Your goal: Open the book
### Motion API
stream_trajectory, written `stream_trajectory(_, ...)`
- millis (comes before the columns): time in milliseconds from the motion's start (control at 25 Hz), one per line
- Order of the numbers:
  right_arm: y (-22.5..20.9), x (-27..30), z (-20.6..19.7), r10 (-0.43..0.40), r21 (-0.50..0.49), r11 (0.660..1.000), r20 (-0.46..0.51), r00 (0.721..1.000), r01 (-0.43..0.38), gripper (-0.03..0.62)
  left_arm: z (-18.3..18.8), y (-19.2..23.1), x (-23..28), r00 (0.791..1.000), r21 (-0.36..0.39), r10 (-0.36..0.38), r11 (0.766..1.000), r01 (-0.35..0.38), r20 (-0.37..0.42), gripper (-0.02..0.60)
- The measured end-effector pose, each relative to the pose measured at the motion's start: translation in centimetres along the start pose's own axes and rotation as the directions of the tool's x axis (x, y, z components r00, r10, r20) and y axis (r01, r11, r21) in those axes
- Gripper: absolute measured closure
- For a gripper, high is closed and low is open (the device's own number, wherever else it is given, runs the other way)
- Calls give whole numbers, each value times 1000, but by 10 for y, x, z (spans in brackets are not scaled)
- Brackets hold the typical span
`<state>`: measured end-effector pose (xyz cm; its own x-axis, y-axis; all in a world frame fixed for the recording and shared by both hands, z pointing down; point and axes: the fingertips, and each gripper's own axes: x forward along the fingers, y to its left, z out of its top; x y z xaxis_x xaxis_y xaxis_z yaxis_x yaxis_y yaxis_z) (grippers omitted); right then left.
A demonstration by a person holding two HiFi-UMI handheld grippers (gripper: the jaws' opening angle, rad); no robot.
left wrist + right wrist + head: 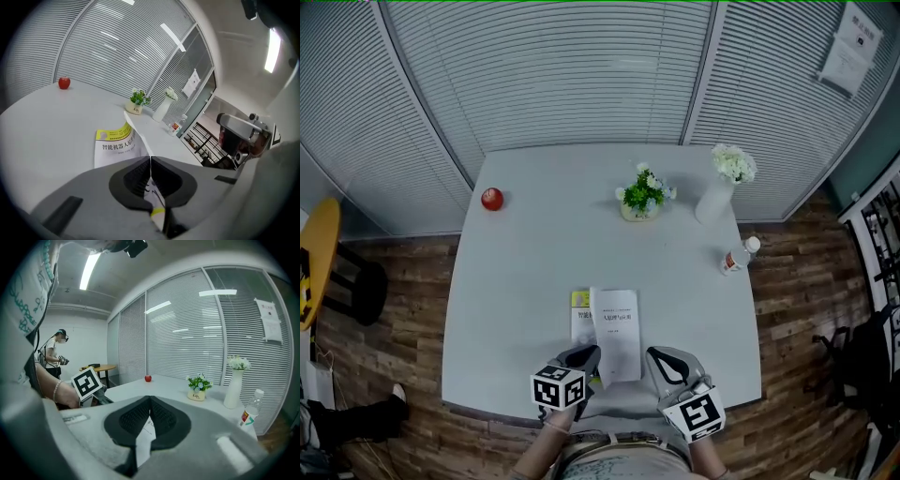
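Observation:
The book [581, 317] lies near the table's front edge, its yellow-banded cover [117, 140] flat on the white top. One white printed page [616, 336] stands lifted above it. My left gripper [592, 356] is shut on that page's near left edge; in the left gripper view the sheet runs edge-on from the closed jaws [151, 159] away over the cover. My right gripper [656, 358] is by the page's near right corner, and in the right gripper view its jaws [149, 401] are shut on a white printed sheet [142, 439].
A red apple [492, 199] sits far left on the table [525, 272]. A small potted plant [643, 195], a white vase of flowers [719, 192] and a bottle [737, 256] stand at the back right. A person [56, 350] stands beyond a round table [98, 367].

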<state>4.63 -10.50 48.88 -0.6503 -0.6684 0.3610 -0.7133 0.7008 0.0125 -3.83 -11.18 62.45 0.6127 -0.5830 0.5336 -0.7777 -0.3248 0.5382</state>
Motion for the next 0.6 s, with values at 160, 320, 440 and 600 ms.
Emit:
stream_trajectory(160, 8, 3, 2, 1, -7, 1000, 5, 1000, -1, 591, -3, 9, -11, 1000, -32, -9, 999, 9, 13, 580)
stream_trajectory(320, 22, 7, 0, -16, -21, 1000, 16, 1000, 17, 591, -6, 18, -27, 1000, -20, -20, 1000, 21, 19, 580)
stream_trajectory(440, 31, 9, -7, -42, -49, 998, 4, 999, 42, 591, -8, 24, -37, 1000, 4, -21, 1000, 21, 11, 580)
stream_trajectory(600, 38, 12, -12, -75, -34, 997, 4, 997, 75, 591, -8, 34, -46, 1000, 6, -28, 1000, 28, 1, 580)
